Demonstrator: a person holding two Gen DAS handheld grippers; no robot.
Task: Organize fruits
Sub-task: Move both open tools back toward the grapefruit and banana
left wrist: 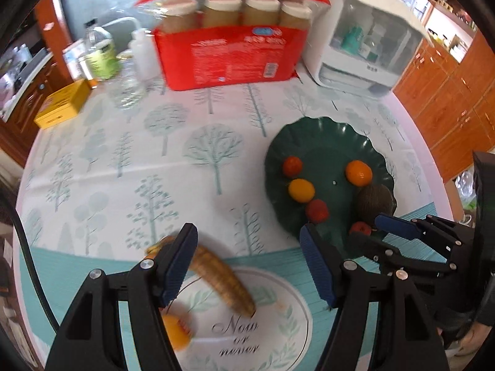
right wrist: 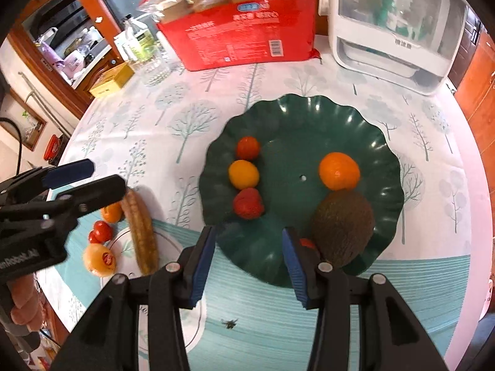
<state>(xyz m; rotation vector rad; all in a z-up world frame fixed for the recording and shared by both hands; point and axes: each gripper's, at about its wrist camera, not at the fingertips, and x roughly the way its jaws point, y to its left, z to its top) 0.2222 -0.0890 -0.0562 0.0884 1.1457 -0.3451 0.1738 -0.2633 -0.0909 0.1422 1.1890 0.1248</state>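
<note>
A dark green scalloped plate (right wrist: 340, 114) (left wrist: 321, 136) holds a red tomato (right wrist: 247, 147), a yellow fruit (right wrist: 243, 173), a strawberry (right wrist: 248, 203), an orange (right wrist: 339, 171), a brown avocado (right wrist: 343, 227) and a small red fruit (right wrist: 307, 242). My right gripper (right wrist: 249, 255) is open and empty over the plate's near rim. My left gripper (left wrist: 247, 262) is open above a brown-spotted banana (left wrist: 222, 275) (right wrist: 140, 232). Near the banana lie an orange fruit with a sticker (right wrist: 99, 259) (left wrist: 176, 330), a small orange (right wrist: 112, 212) and red tomatoes (right wrist: 100, 232).
A red multipack of jars (left wrist: 229, 43) and a white appliance (left wrist: 365, 40) stand at the back. A yellow box (left wrist: 62, 105) and bottles (left wrist: 99, 52) stand back left. A small insect (right wrist: 229, 323) is on the tablecloth. Wooden cabinets (left wrist: 448, 102) are right.
</note>
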